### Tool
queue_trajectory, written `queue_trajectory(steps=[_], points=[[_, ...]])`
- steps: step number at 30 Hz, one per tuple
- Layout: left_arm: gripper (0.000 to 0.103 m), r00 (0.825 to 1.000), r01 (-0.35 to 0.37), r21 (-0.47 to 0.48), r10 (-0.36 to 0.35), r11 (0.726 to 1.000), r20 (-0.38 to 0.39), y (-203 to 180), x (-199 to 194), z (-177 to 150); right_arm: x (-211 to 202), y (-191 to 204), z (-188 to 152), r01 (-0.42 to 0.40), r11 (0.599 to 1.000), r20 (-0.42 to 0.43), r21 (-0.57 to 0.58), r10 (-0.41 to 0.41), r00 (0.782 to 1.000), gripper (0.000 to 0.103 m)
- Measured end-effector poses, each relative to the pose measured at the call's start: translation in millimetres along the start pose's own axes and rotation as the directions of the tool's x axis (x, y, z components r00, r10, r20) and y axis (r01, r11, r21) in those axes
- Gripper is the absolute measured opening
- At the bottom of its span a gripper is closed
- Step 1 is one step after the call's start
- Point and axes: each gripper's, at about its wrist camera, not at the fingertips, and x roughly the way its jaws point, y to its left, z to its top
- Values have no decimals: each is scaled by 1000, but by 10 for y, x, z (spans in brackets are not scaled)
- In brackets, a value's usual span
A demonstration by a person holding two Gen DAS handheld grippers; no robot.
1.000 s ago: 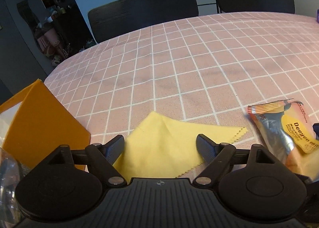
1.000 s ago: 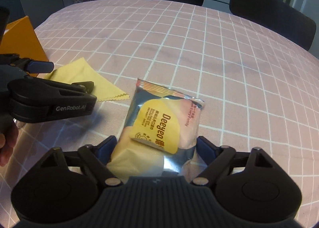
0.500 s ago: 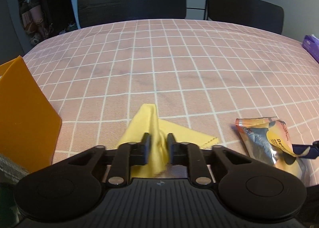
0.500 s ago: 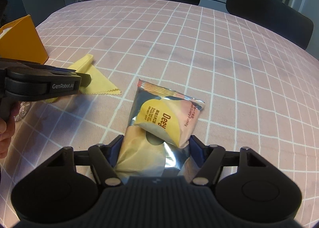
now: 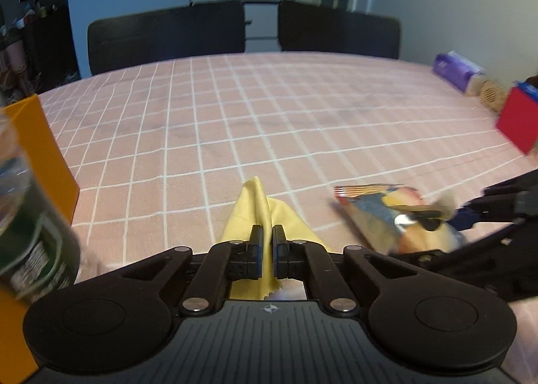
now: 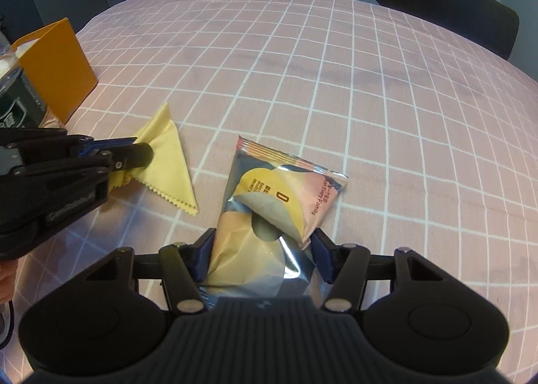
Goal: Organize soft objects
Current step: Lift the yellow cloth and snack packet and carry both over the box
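Pink grid-check tabletop (image 6: pixel 370 98), two dark chairs (image 5: pixel 168 34) at the far edge, dim room behind.

Yellow cloth (image 6: pixel 168 155) lies left of centre, one part pulled up into a ridge. Left claw (image 5: pixel 268 243) is clamped tight on that ridge: pads together, fabric pinched between them, the rest of the cloth draping down to the tabletop with its zigzag edge showing.

Snack packet (image 6: pixel 269 202), foil with a yellow label, sits just right of the cloth, not touching it. Right claw (image 6: pixel 264 249) straddles the packet's near end and its jaws are closing; both blue pads press into the packet's sides and the foil is buckled between them. Far end of the packet looks to be on the tabletop.

Left of the cloth: orange box (image 6: pixel 57 65) standing upright, and a clear bottle with a dark green label (image 5: pixel 27 232) right next to it, blurred in the left wrist view.

Far right edge of the tabletop: a purple tissue pack (image 5: pixel 457 70) and a red box (image 5: pixel 517 118), well apart from the cloth and packet.
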Motion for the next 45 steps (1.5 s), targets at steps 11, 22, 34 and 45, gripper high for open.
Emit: queue_trajectory(steps=[11,22,34,45], points=[[5,979,136,1,-134,991,153,67,-1016,-192,-939,288,-292,-65,998,104,-24,68,992,59],[5,946,104,6,-101,995,308,498,-1968,-464,-1817,1214,-456,-112,960,224,-257,172,959,59],[5,912,-123,-70,140,990,386,1371,-2680,-515,-1943,2251,-164,-160,885,256,-438,293,921,59],[5,949,-178,-12,174,984,261,1803,-2313,-435,-1287,3079,397,-130,871,205,-474,252,946,59]])
